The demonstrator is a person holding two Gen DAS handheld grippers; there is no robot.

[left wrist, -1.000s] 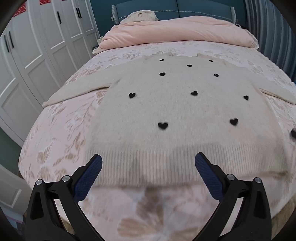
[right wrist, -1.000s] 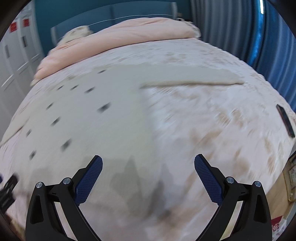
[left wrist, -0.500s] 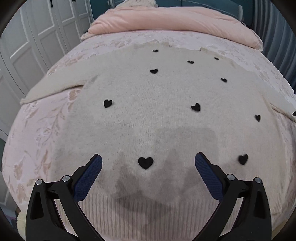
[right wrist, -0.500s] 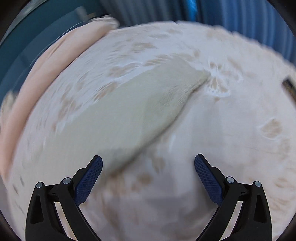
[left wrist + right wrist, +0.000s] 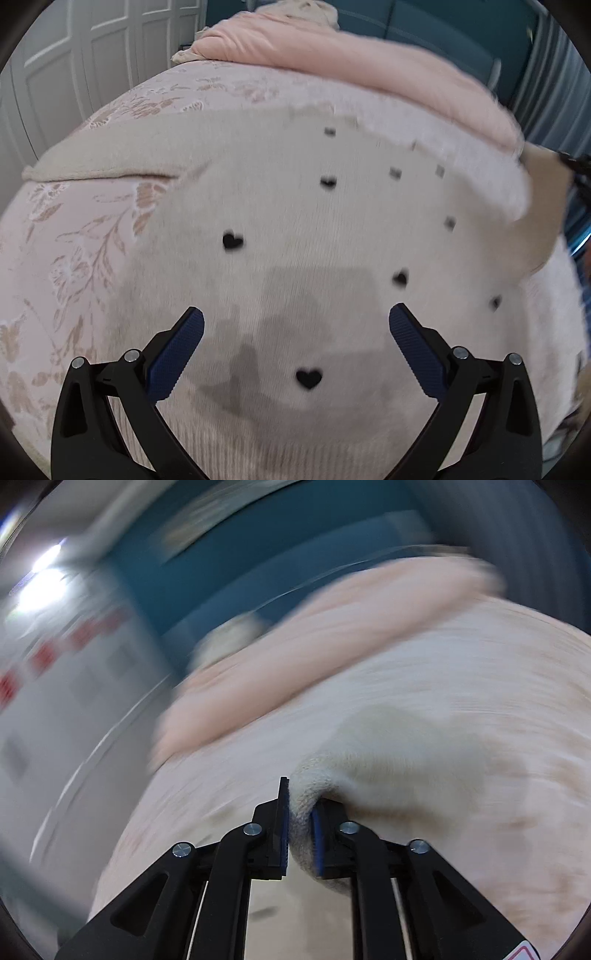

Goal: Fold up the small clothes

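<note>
A cream knit sweater (image 5: 303, 236) with small black hearts lies flat on the bed, its left sleeve (image 5: 107, 158) stretched out to the left. My left gripper (image 5: 295, 328) is open and empty, low over the sweater's lower body. In the right wrist view, my right gripper (image 5: 300, 825) is shut on the cuff end of the sweater's right sleeve (image 5: 388, 760) and holds it raised off the bed. That lifted sleeve also shows at the right edge of the left wrist view (image 5: 543, 206). The right wrist view is heavily blurred.
The bed has a pink floral cover (image 5: 66, 258) and a folded pink duvet (image 5: 351, 59) at the head. White wardrobe doors (image 5: 85, 62) stand to the left. A teal headboard (image 5: 221, 576) and blue curtains (image 5: 554, 81) are behind.
My right gripper went from open over the sleeve to shut on its cuff and has lifted it, swinging fast. My left gripper moved forward over the sweater's body, still open.
</note>
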